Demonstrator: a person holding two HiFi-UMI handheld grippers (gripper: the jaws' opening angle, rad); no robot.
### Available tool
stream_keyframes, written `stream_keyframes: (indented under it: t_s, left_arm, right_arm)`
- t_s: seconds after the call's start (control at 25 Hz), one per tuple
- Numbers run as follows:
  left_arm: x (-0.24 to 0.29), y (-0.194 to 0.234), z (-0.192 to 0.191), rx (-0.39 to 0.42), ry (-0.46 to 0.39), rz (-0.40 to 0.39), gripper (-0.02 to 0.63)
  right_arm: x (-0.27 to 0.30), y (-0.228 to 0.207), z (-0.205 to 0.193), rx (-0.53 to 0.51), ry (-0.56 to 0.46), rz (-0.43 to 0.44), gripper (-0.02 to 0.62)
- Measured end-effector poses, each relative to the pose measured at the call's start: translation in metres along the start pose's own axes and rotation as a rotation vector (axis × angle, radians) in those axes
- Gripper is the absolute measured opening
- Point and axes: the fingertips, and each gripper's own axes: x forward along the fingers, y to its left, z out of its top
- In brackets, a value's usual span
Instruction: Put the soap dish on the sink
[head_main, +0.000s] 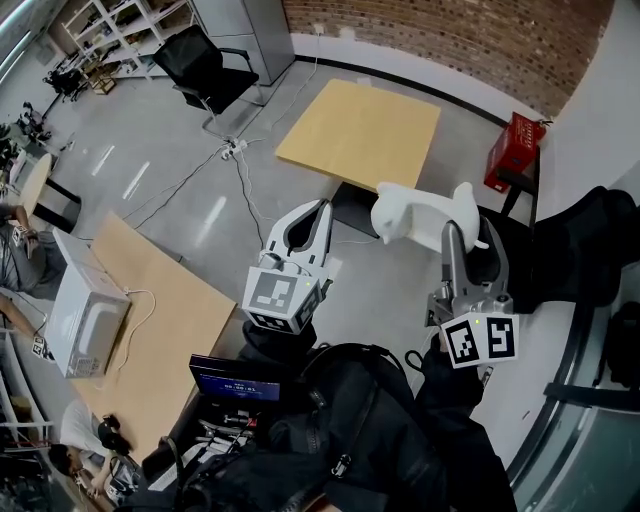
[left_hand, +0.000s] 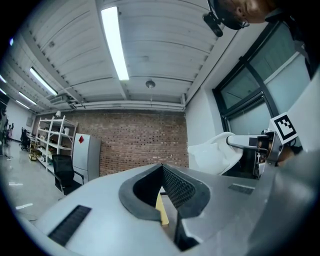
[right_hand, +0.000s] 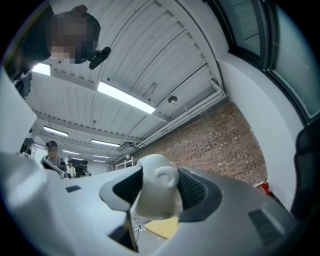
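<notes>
The soap dish (head_main: 415, 215) is a white, curvy moulded piece held up in the air in front of me. My right gripper (head_main: 457, 232) is shut on its right end, and in the right gripper view the white dish (right_hand: 157, 192) fills the gap between the jaws. My left gripper (head_main: 322, 210) hangs to the left of the dish, apart from it, its fingertips together with nothing between them. From the left gripper view (left_hand: 161, 167) the dish (left_hand: 215, 152) and the right gripper show at the right. No sink is in view.
Below on the grey floor stand a light wooden table (head_main: 360, 130), a red crate (head_main: 515, 150) by the brick wall, a black office chair (head_main: 205, 65) and a power strip with cables (head_main: 235, 150). A microwave (head_main: 85, 320) sits on a wooden table at the left.
</notes>
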Motion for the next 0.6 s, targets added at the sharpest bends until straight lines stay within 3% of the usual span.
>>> stream_keyframes:
  t_s: [0.6]
  left_arm:
    - [0.006, -0.010, -0.020, -0.008, 0.050, -0.011, 0.003]
  right_arm:
    - [0.001, -0.007, -0.014, 0.025, 0.034, 0.013, 0.224]
